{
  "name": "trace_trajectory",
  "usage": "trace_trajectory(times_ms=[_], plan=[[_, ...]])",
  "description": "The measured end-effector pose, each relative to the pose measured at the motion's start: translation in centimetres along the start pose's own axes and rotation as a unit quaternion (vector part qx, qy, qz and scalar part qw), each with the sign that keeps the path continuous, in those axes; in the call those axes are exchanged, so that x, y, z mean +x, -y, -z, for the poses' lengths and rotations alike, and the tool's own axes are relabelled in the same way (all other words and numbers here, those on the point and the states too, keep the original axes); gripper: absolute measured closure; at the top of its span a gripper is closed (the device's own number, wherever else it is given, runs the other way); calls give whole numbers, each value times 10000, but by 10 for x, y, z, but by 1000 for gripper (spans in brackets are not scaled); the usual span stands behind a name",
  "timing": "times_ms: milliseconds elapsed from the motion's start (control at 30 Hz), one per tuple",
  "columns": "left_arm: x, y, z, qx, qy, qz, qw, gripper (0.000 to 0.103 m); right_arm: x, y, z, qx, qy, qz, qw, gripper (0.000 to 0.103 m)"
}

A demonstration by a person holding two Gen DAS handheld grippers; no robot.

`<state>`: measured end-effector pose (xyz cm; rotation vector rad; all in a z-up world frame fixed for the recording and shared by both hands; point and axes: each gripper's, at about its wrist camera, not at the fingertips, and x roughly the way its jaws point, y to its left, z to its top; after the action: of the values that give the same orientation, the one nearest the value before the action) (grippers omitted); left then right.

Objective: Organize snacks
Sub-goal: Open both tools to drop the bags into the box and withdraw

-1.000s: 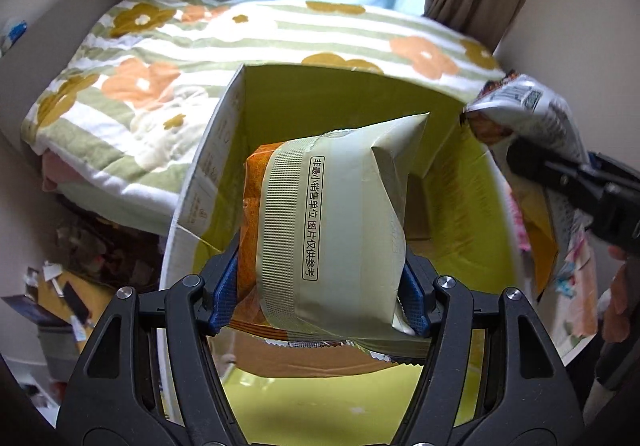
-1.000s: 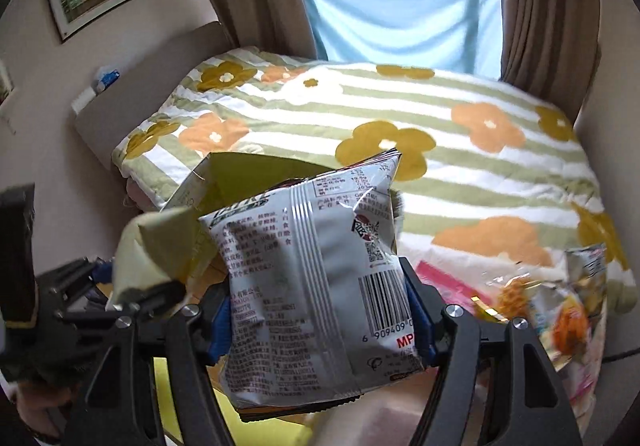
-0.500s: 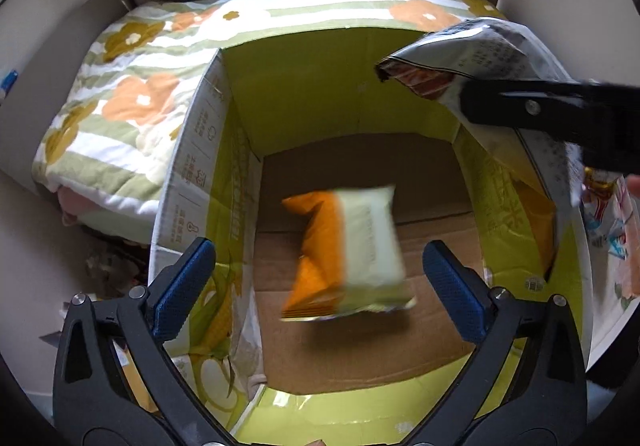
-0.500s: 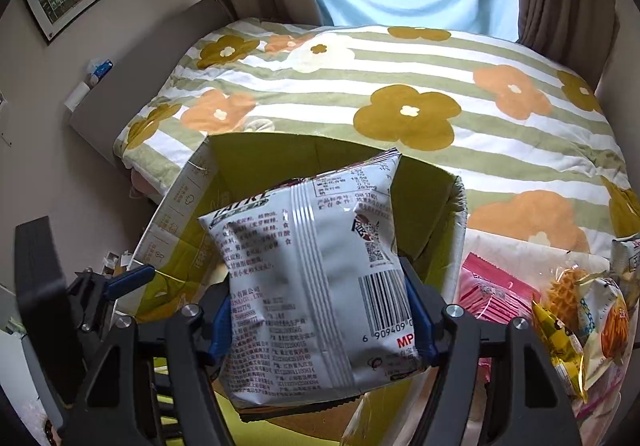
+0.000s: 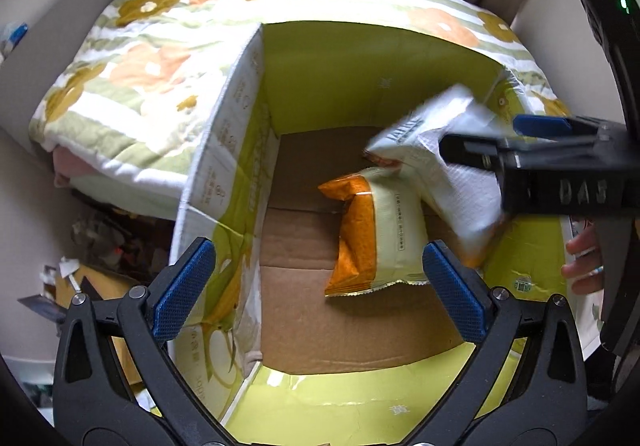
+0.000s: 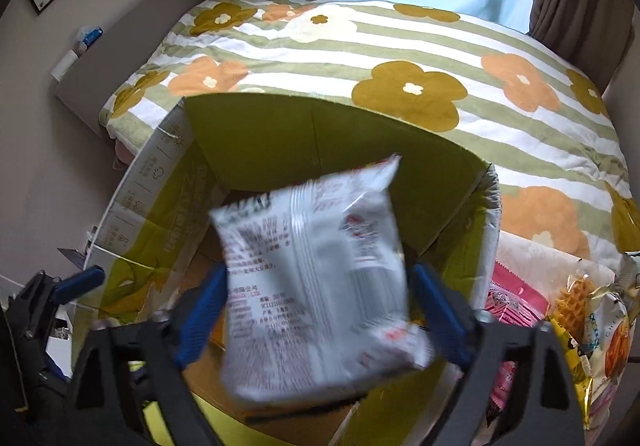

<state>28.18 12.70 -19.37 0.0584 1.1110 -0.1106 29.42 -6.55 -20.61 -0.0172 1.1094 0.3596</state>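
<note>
An open yellow-green cardboard box (image 5: 240,165) stands against the bed. An orange and cream snack packet (image 5: 372,234) lies on the box's brown floor. My left gripper (image 5: 318,288) is open and empty above the box's near side. My right gripper (image 6: 320,310) reaches over the box from the right; its jaws have spread and a silver-white snack bag (image 6: 320,270), blurred, sits loose between them. The bag also shows in the left wrist view (image 5: 448,165), just above the orange packet.
A bed with a floral striped quilt (image 6: 400,57) lies behind the box. More snack packets, pink (image 6: 516,302) and yellow (image 6: 592,330), lie to the right of the box. Clutter (image 5: 80,246) sits on the floor to the left.
My left gripper opened and the orange packet dropped to the box floor. My right gripper moved over the box with the silver bag, and its jaws have spread off the bag.
</note>
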Motion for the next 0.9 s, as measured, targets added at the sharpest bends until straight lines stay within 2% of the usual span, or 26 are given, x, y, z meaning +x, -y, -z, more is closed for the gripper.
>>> trace_trajectory(times_ms=[100, 233, 467, 800, 900], plan=[[-2, -3, 2, -44, 6, -18, 10000, 0, -6, 2, 6, 54, 147, -101, 9998, 1], [-6, -2, 4, -65, 35, -51, 10000, 0, -11, 4, 10, 275, 104, -238, 9993, 1], [-25, -3, 6, -45, 227, -86, 9997, 0, -34, -6, 16, 150, 274, -283, 9991, 1], [-66, 1, 9, 123, 682, -221, 9973, 0, -81, -23, 29, -113, 662, -74, 9977, 0], [-78, 3, 8, 177, 827, -152, 9963, 0, -95, -22, 35, -62, 779, -41, 9969, 0]])
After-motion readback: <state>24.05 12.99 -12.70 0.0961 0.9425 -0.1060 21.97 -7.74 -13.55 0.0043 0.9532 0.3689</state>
